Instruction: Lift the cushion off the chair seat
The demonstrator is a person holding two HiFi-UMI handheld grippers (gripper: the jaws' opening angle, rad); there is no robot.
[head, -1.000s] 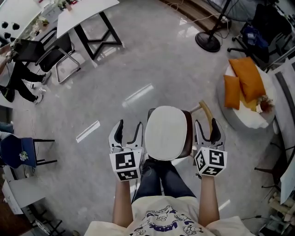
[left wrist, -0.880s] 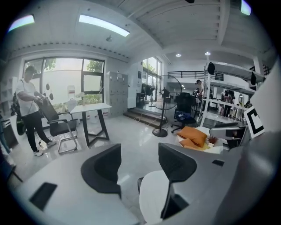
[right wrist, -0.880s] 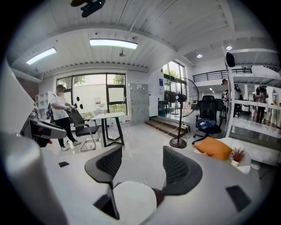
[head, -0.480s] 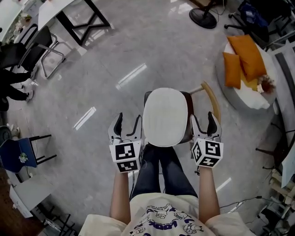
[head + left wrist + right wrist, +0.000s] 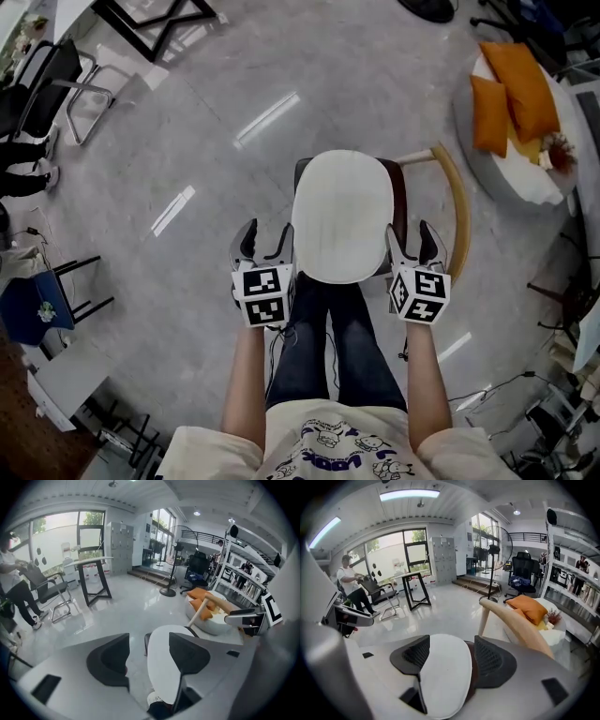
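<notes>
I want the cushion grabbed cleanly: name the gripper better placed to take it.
Right, probably. The right gripper, open, lines up on the edge of the cushion; the left gripper, open too, faces mostly floor beside it.

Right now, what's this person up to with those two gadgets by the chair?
A person stands over a chair that has a white cushion on its seat, holding a two-jaw gripper in each hand. The left gripper is at the cushion's left edge and the right gripper at its right edge. Both have their jaws apart, and neither has clamped anything. The cushion lies flat on the seat, not yet lifted.
</notes>
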